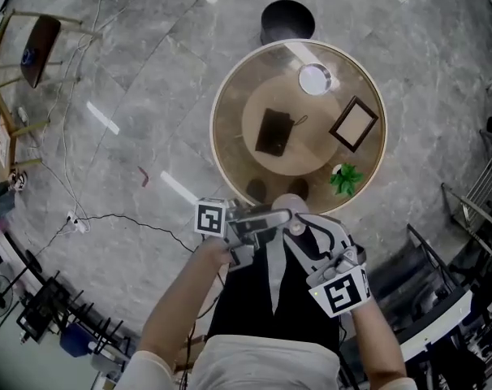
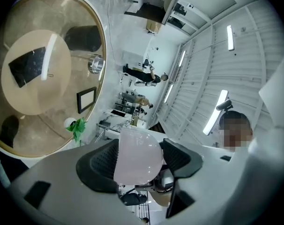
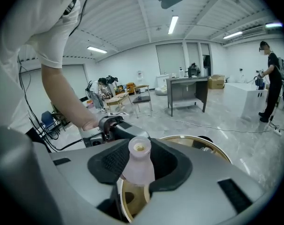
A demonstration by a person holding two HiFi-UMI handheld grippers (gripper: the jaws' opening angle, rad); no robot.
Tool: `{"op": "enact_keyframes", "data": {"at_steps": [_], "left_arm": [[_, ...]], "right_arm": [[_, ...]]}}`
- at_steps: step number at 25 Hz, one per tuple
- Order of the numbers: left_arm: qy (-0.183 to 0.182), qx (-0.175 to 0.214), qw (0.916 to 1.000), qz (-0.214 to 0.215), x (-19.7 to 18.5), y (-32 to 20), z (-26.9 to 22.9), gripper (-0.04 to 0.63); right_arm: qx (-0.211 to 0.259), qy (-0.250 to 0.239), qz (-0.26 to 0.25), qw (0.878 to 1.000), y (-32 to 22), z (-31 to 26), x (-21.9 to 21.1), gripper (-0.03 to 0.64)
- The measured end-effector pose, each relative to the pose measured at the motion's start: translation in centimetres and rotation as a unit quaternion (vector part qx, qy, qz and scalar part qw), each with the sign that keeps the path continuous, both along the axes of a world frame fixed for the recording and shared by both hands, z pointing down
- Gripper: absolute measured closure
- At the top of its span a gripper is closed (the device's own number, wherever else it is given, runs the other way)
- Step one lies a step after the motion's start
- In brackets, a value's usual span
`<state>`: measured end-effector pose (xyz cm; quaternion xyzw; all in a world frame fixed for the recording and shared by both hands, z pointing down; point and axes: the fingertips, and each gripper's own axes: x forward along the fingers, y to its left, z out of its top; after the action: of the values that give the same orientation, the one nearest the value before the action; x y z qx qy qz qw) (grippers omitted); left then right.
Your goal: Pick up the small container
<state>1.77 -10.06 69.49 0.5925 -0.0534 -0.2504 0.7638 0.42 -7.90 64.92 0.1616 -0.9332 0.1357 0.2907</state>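
The small container is sitting off the surface, held in the air over its near edge, close in front of the person's body. The right gripper is clamping it at a narrow opening, both pads pressing on the wider lower body while the slim neck and open mouth are standing free above the jaws. The left gripper is closing its pads on either side of a pale pink rounded shape that looks like the same container seen side-on, though I cannot be sure, and the pads appear to be touching it.

Judging by its thin, milky plastic look, it is going to handle as light and slightly squeezable, with smooth, slippery walls. The broad body is offering the safest hold. The neck is looking too narrow, and a hard squeeze is risking a dent or a pop-out.

On the surface, a white round dish is lying near the far edge, a black pouch at the middle, a picture frame toward the right edge and a green plant by the near right edge. A black bin is standing on the floor beyond the far edge. Nothing is crowding the container.
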Motion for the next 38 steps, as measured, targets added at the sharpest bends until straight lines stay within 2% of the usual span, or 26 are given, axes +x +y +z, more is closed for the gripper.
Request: {"op": "enact_keyframes", "data": {"at_steps": [5, 11, 18, 26, 34, 38], "left_arm": [[0.006, -0.012, 0.9999, -0.002, -1.3, 1.0, -4.7, 0.304], [0.007, -0.013, 0.9999, 0.000, -1.1, 2.6, -10.9, 0.296], [0.006, 0.003, 0.9999, 0.009, -0.6, 5.1, -17.3, 0.296], [0.033, 0.009, 0.9994, -0.001, 0.3, 7.5, -24.7, 0.297], [0.005, 0.030, 0.9995, 0.011, 2.2, 11.3, -29.0, 0.298], [0.011, 0.027, 0.9996, 0.001, 3.5, 13.5, -29.8, 0.298]], "right_arm": [[0.009, -0.013, 0.016, 1.000, 0.7, -5.1, -1.4, 0.466], [0.022, -0.026, 0.031, 0.999, 2.0, -11.4, -1.4, 0.465], [0.020, -0.037, 0.048, 0.998, 4.4, -17.5, -1.0, 0.465], [0.064, -0.065, 0.069, 0.993, 6.8, -25.5, -0.3, 0.465], [0.080, -0.077, 0.081, 0.991, 10.8, -29.6, 2.0, 0.465], [0.084, -0.087, 0.072, 0.990, 12.9, -30.6, 3.3, 0.465]]}}
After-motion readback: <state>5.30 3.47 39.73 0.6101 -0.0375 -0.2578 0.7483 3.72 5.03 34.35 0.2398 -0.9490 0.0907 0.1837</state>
